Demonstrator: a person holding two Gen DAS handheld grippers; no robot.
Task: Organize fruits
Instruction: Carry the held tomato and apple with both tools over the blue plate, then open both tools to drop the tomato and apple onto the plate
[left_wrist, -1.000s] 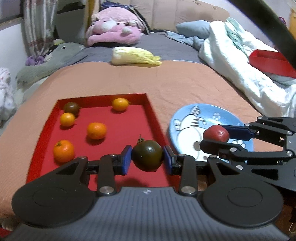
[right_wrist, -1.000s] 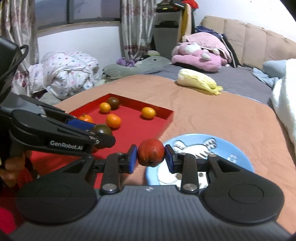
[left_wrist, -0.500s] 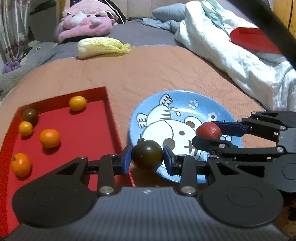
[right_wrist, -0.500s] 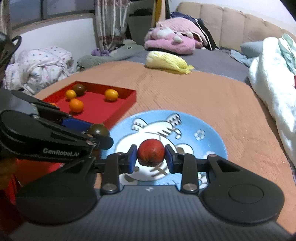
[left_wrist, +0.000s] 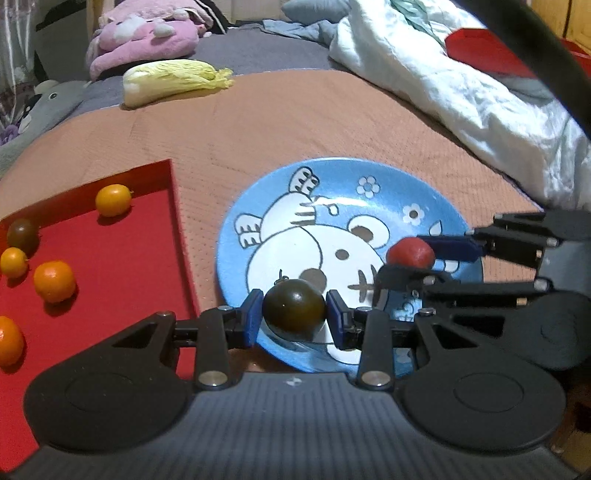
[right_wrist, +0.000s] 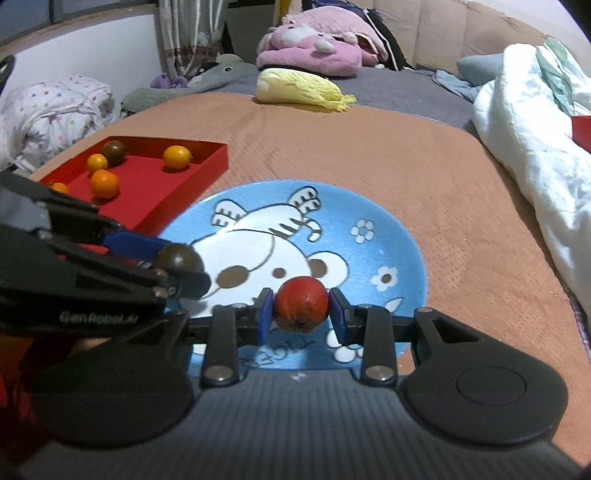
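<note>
From my left camera, my left gripper has its jaws squeezed on a dark tomato, over the near edge of the blue plate. To the right of my jaws, my right gripper pinches a red fruit over the plate too. The red tray sits to the left with oranges in it.

From my right camera, my right jaws are closed on the red fruit, over the plate. Left of them, my left gripper grips the dark tomato. The tray lies farther to the left on the bed.
</note>
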